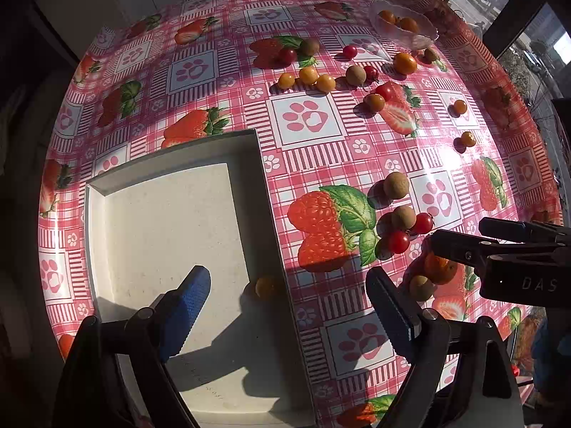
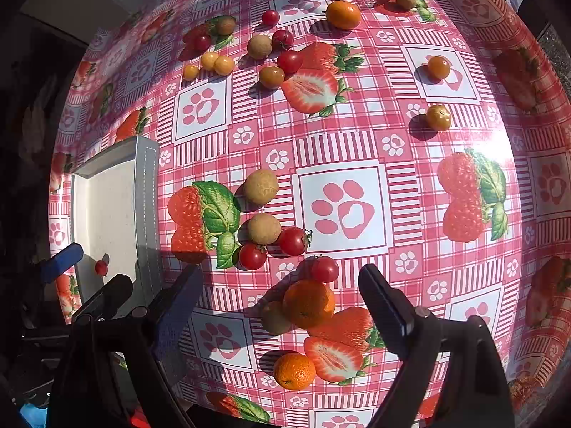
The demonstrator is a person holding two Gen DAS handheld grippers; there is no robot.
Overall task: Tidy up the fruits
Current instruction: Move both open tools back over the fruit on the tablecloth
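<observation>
**Both grippers hanging wide over the fruit**

The left gripper (image 1: 289, 306) is hovering agape and empty over the white tray's (image 1: 246, 185) right rim; one yellow fruit (image 1: 266, 287) is lying inside. The right gripper (image 2: 280, 303), released, is framing a tangerine (image 2: 308, 303). Bare cloth (image 2: 410, 214) is stretching rightward. "DAS" is showing on the right gripper's body.

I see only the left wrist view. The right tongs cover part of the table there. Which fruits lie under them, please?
Observer: A cherry tomato lies just beyond the mandarin, hidden from you.
Operator: Are there more mandarins?
Observer: Yes, a second mandarin lies apart, closer to the right wrist camera.
Operator: Do the right tongs hold something?
Observer: No, the right tongs are open and empty, above the first mandarin.
</observation>
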